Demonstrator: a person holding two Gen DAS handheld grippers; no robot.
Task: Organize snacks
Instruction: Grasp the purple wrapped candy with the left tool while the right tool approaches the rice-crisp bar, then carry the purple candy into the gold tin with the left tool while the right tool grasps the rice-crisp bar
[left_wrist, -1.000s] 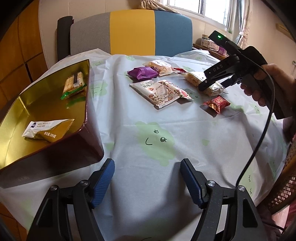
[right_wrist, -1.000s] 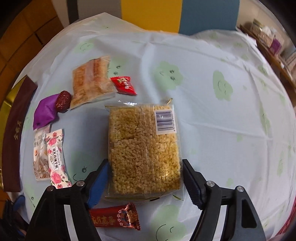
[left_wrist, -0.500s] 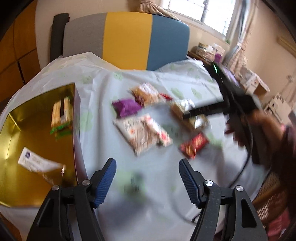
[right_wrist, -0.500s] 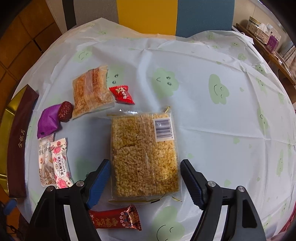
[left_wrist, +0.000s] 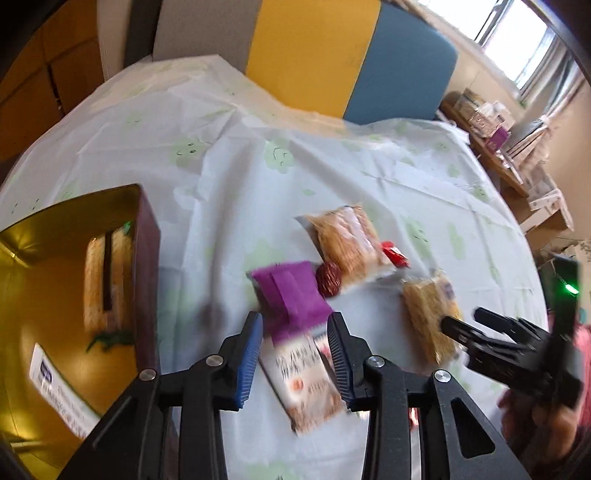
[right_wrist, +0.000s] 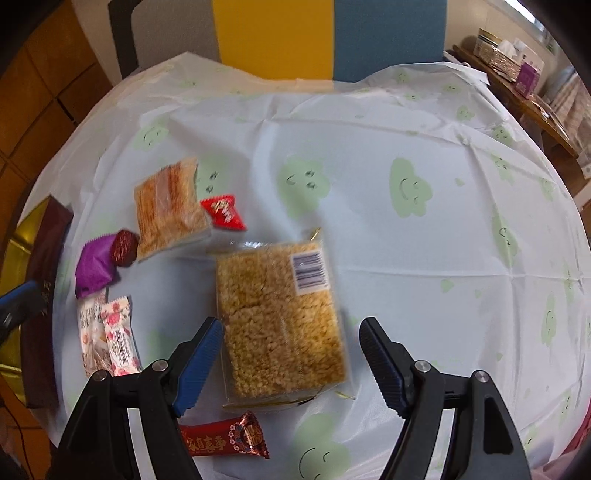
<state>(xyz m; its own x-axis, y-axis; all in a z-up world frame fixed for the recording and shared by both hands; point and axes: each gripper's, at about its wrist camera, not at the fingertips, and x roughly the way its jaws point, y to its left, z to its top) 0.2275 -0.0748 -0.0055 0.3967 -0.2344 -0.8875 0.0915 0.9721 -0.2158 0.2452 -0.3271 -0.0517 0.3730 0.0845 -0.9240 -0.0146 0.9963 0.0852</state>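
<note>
Two hand-held grippers, both jaws apart, nothing gripped: left hand-held gripper (left_wrist: 294, 354) straddles white snack packet (left_wrist: 304, 384) near purple packet (left_wrist: 290, 299); right hand-held gripper (right_wrist: 291, 362) straddles puffed-rice pack (right_wrist: 280, 321). Gold tin (left_wrist: 22, 280) sits left on worktop (right_wrist: 406, 258).

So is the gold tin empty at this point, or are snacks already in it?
Not empty. The tin holds two packets: a long biscuit pack and a white sachet lying on its gold floor. Blur hides any finer detail.
</note>
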